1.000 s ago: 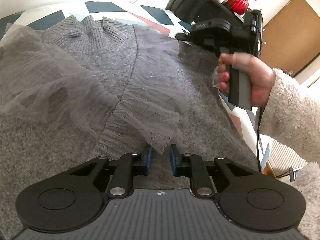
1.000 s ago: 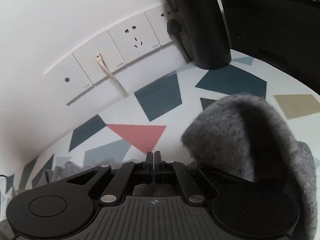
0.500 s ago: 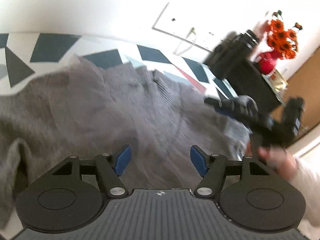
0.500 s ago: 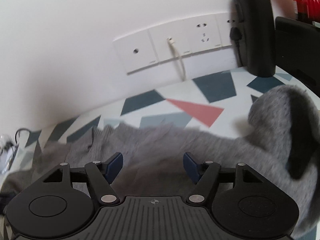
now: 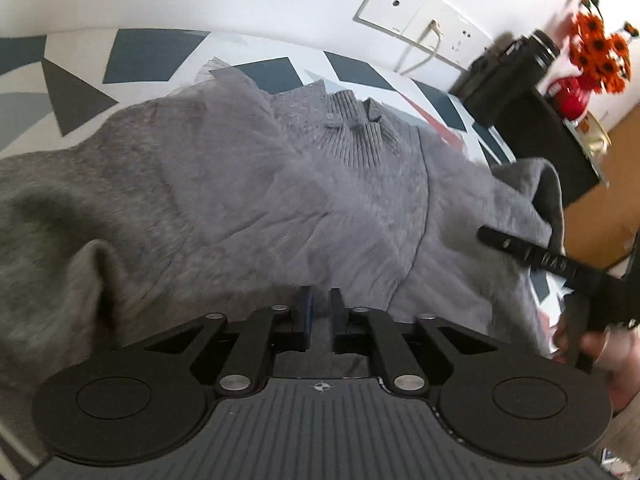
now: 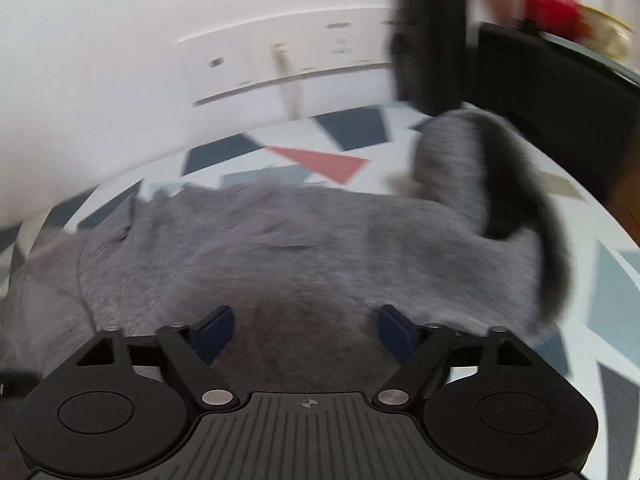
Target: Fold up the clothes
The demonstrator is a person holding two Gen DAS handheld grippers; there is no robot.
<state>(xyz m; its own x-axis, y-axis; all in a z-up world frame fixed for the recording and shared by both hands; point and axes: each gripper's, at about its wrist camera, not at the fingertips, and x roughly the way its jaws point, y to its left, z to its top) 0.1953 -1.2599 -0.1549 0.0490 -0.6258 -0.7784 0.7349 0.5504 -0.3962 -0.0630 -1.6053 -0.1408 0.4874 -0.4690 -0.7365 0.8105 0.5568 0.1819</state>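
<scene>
I have a grey knit sweater (image 5: pixel 224 184) spread across the patterned desk (image 5: pixel 148 54), collar towards the wall; it looks soft, thick and floppy, so I judge it will sag and bunch unless taken by hem or shoulder edges. My left claw (image 5: pixel 319 309) is nearly closed, apparently pinching the near edge, while my right claw (image 6: pixel 306 330) hovers wide open, holding nothing.

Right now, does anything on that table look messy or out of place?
Yes. The grey sweater isn't lying flat: its right sleeve is bunched up and curls upward near the black flask, and a fold stands up at the left edge. Nothing looks spilled or damaged.
</scene>
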